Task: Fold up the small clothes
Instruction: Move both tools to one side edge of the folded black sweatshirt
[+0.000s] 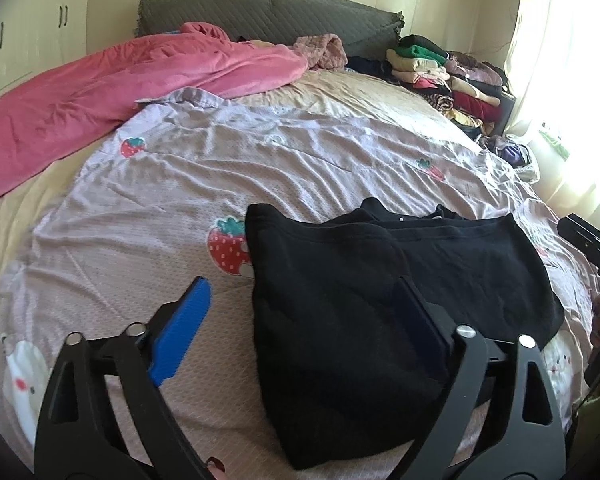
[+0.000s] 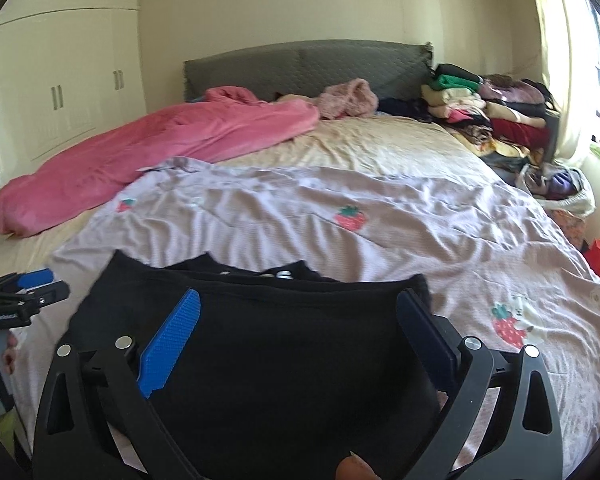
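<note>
Two grippers were in frame, both with jaws spread wide and nothing pinched. Left gripper (image 1: pixel 304 312) hovered over the near-left part of the black garment (image 1: pixel 380 300): its blue left pad sat over bare quilt, its right pad over the black cloth. Whether the pad actually touched the fabric could not be told. Right gripper (image 2: pixel 300 328) hung above the middle of the same garment (image 2: pixel 284 360), both pads framing black cloth.

Garment lay on the lilac strawberry-print quilt (image 1: pixel 220 168) at the near edge of the bed, partly folded: a layer was doubled over on the left side, and a ribbed hem edge ran across the far side. Some white print showed near the far edge in the right wrist view, unreadable.

Pink blanket (image 1: pixel 100 92) was bunched along the far-left side of the bed, well apart from the garment. Stack of folded clothes (image 1: pixel 440 68) sat at the far-right corner by the grey headboard (image 1: pixel 260 12). White wardrobe (image 2: pixel 60 80) stood on the left wall, and a curtain (image 1: pixel 560 80) glowed bright on the right.
</note>
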Tool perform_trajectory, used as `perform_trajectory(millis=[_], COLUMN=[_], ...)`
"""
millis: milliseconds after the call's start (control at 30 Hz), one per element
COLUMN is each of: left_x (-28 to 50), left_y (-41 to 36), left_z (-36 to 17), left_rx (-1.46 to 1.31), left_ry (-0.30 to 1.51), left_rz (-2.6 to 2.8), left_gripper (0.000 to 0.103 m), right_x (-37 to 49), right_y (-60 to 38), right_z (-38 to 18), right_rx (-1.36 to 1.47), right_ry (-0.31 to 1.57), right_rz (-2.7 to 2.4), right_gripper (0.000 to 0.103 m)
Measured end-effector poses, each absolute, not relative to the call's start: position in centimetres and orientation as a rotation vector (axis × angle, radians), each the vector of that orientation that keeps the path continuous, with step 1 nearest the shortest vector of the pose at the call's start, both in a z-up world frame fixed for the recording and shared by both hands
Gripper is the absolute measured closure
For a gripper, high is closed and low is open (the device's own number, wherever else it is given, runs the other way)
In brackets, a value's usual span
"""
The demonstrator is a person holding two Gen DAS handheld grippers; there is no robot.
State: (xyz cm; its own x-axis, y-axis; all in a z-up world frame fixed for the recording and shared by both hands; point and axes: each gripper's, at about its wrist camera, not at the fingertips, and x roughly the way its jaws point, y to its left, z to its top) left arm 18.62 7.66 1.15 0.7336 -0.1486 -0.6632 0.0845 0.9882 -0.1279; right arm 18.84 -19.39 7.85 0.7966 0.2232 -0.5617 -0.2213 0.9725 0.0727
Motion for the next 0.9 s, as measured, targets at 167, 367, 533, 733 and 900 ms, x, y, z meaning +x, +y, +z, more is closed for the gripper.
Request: perform_trajectory(millis=[167, 367, 533, 733, 900], left_x=[17.5, 16.7, 15.7, 14.6, 13.8], left_y=[8.5, 8.7, 9.0, 9.0, 9.1], left_z=[1.9, 2.6, 3.6, 4.2, 4.2], left_rx=[-0.098, -0.096, -0.101, -0.104, -0.101], left_ry=[0.721, 0.702, 0.680, 0.667, 0.672], left_rz=[-0.121, -0.113, -0.116, -0.121, -0.121], left_gripper=[0.010, 0.010, 0.010, 0.010, 0.010], right_x=[17.5, 16.1, 14.4, 12.7, 11.8], right_y=[-17.6, -16.1, -15.0, -13.6, -12.5], right_z=[8.9, 9.4, 9.8, 10.1, 10.1], right_rx=[-0.006, -0.011, -0.009, -0.004, -0.002], right_ry=[0.581, 0.567, 0.561, 0.561, 0.576], right_rz=[0.285, 0.320, 0.350, 0.386, 0.412], right_gripper=[0.005, 0.005, 0.005, 0.005, 0.005])
